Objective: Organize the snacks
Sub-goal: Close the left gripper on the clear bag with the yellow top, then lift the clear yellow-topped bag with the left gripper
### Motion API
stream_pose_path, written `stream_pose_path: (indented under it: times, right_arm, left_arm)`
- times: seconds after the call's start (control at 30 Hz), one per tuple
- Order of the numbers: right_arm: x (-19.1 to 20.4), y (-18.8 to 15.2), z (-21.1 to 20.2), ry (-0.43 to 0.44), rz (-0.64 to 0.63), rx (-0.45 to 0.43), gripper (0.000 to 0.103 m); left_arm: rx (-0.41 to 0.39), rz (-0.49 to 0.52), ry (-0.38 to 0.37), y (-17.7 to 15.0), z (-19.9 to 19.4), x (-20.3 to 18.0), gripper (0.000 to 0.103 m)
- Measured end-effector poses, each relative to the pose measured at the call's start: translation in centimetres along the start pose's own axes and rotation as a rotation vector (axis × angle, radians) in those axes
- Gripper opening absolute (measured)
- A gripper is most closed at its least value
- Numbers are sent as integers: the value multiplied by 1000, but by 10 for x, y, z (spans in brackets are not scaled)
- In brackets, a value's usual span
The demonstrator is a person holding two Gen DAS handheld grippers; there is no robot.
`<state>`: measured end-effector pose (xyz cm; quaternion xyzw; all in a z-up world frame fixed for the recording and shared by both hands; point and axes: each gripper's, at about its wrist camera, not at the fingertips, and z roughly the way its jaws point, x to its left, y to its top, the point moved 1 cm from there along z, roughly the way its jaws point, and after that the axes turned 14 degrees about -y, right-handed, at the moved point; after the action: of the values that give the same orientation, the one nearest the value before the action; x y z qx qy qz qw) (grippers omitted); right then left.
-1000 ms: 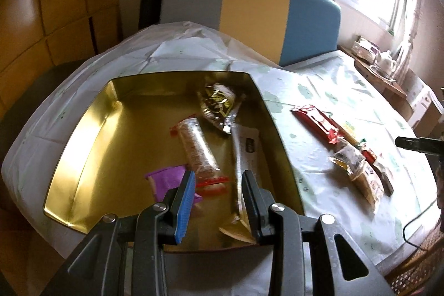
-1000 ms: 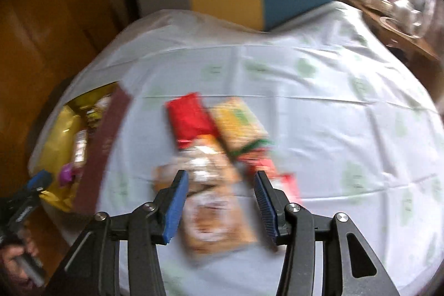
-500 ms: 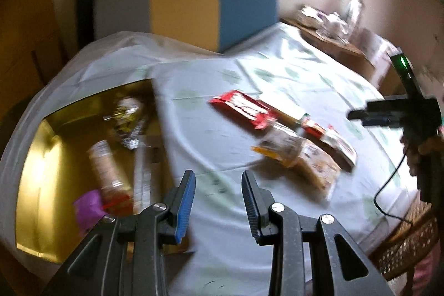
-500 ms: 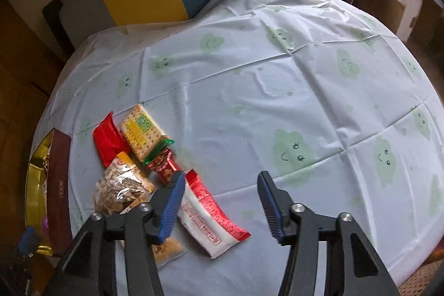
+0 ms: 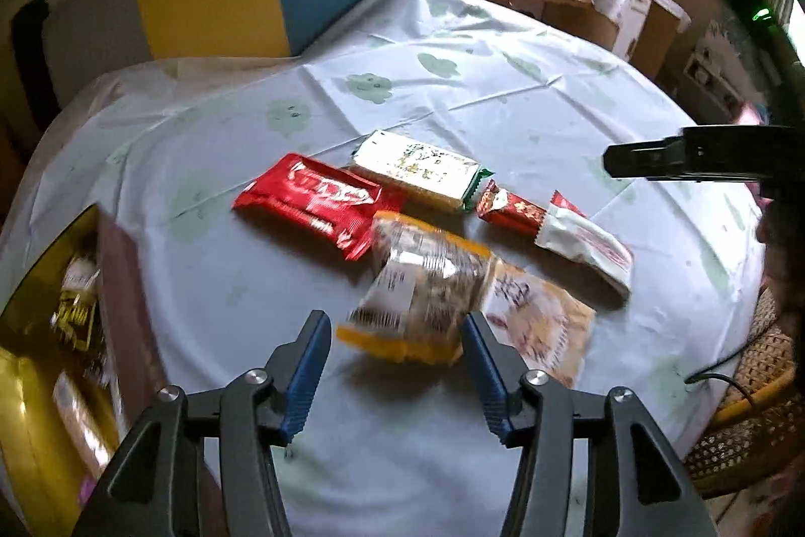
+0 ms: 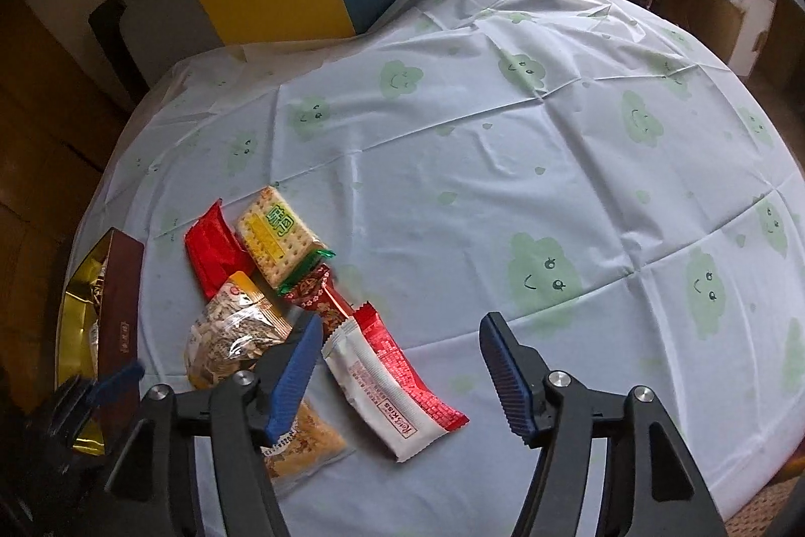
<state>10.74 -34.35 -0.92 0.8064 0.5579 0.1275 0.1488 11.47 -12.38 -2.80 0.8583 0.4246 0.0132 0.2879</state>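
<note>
Since the earlier frame the left gripper (image 5: 397,368) has swung from over the gold tin (image 5: 30,366) to the snack packets on the surface (image 5: 503,94). Its jaws are opening, empty, the clear nut bag (image 5: 422,285) lying just beyond them. That bag looks light, crinkly and slippery; its crimped end seems the surest hold. The right gripper (image 6: 400,366) is also opening, empty, above the red-and-white packet (image 6: 390,378). Blur smears the tin's contents, and the biscuit packet (image 6: 302,436) is partly hidden.
</note>
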Motion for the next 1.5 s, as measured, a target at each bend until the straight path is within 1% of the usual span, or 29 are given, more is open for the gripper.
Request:
stream_pose_path:
  times: [0.1,0.13,0.27,0.3,0.37,0.4,0.43,0.53,0.57,0.67,0.8,0.93,1.07,1.13,1.2,1.27,1.37,1.5]
  right_arm:
    - [-2,1,-1,5,7,0,66]
    - [-2,2,-2,8,11,-2,67]
    - [-4,3,-2,16,20,-3,69]
    - [-5,4,-2,17,21,-4,69]
    - [-5,5,-2,18,26,-6,69]
    - [-6,5,-2,17,27,-6,69]
    - [-6,5,-2,17,28,-6,69]
    - [-6,5,-2,11,25,-8,69]
    - [-7,6,-1,5,25,-6,69]
    - [-9,6,2,1,27,1,69]
    - [-10,6,4,-10,26,9,69]
    - [-8,5,8,-9,12,31,69]
    - [0,2,12,3,-25,52,69]
    - [5,-1,15,15,-53,67,69]
    - [11,-4,17,19,-83,83,68]
    - [19,-9,20,24,-125,100,62]
    - [29,-15,24,9,-178,123,56]
    - [38,-24,30,-4,-235,155,56]
  left_arm:
    - [49,19,-15,9,18,3,56]
    - [66,38,-23,11,25,3,58]
    - [103,65,-27,19,45,1,60]
    - [103,66,-29,20,49,2,60]
    - [119,31,-38,22,58,7,58]
    - [104,-12,-59,22,61,13,57]
    - [91,-29,-68,22,60,15,51]
    - [46,-62,-75,18,53,17,45]
    - [28,-74,-81,15,49,16,44]
    - [-26,-93,-58,4,31,14,44]
    - [-96,-122,-35,-21,3,11,44]
    - [-115,-121,-16,-51,-13,3,44]
    - [-104,-111,0,-70,-11,-2,44]
    - [-93,-121,-12,-82,-7,-3,44]
    - [-115,-102,-3,-86,-6,-5,44]
    - [-120,-97,1,-87,-5,-7,45]
    - [-135,-98,-13,-89,-5,-5,45]
    - [-164,-88,-20,-97,-10,-5,45]
